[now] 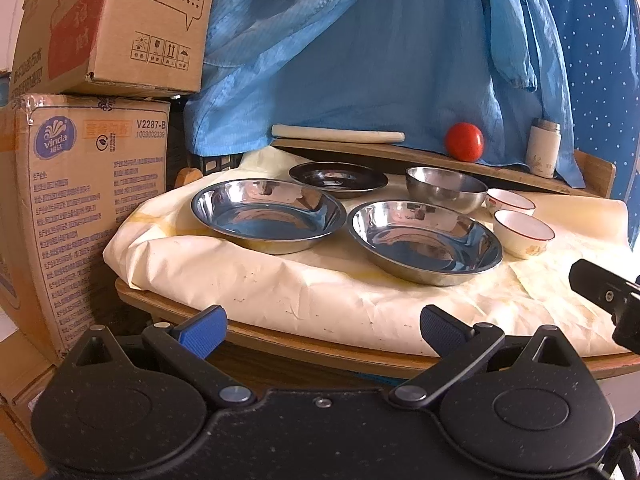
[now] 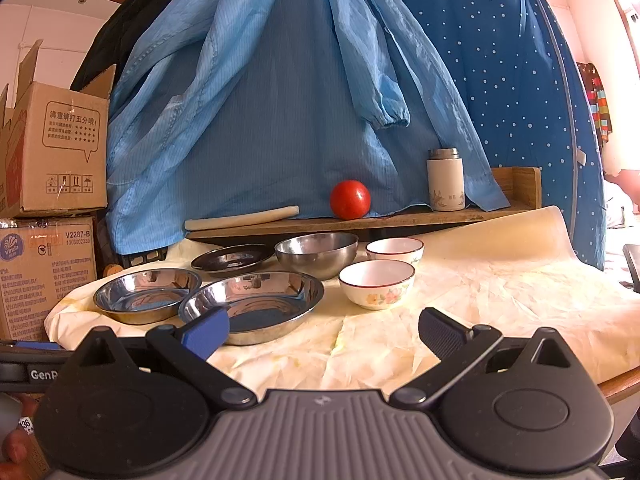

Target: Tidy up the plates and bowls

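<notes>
Two shallow steel plates (image 1: 268, 214) (image 1: 426, 240) sit side by side on the paper-covered table (image 1: 320, 292). Behind them lie a small dark saucer (image 1: 338, 179) and a deep steel bowl (image 1: 446, 189). Two white floral bowls (image 1: 523, 233) (image 1: 510, 201) stand at the right. My left gripper (image 1: 323, 330) is open, hanging off the table's near edge with nothing between its fingers. My right gripper (image 2: 323, 332) is open above the paper, its left fingertip (image 2: 208, 336) in front of the nearer steel plate (image 2: 252, 306). The floral bowl (image 2: 376, 283) sits just beyond it.
A low wooden shelf (image 2: 360, 222) at the back holds a red tomato (image 2: 350, 199), a white flask (image 2: 445, 180) and a pale rolling pin (image 2: 242, 218). Blue garments (image 2: 280, 100) hang behind. Cardboard boxes (image 1: 80, 184) are stacked at the left.
</notes>
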Motion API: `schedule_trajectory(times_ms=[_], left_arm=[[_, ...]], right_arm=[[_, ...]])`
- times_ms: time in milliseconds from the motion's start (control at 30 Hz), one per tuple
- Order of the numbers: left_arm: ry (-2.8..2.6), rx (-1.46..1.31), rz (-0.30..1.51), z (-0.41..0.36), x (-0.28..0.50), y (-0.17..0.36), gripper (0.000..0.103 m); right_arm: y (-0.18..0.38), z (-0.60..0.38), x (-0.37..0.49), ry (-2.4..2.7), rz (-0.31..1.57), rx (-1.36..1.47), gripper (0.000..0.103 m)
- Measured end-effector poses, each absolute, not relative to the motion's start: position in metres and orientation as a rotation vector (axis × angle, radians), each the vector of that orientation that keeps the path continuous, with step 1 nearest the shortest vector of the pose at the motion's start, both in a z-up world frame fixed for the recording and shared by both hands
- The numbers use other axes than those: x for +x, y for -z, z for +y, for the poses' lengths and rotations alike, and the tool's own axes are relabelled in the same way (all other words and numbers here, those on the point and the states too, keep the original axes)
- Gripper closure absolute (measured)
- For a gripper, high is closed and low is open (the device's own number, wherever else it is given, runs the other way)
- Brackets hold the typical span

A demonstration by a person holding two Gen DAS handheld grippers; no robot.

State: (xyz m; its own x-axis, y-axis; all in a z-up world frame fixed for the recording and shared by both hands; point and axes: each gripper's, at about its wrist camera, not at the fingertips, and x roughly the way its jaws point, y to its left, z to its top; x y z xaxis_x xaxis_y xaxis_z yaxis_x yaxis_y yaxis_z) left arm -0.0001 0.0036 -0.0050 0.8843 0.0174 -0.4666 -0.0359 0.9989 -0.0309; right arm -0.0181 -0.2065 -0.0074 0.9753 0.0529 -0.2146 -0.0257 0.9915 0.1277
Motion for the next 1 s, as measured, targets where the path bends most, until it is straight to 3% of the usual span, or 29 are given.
schedule_trajectory(times_ms=[1000], left_arm=[[0.002,-0.047,0.476,0.0026,0.0,0.0003,0.001]], right_arm=[[0.0059,-0.2056,-0.0178,-0.041,0.22,0.121,0.0]])
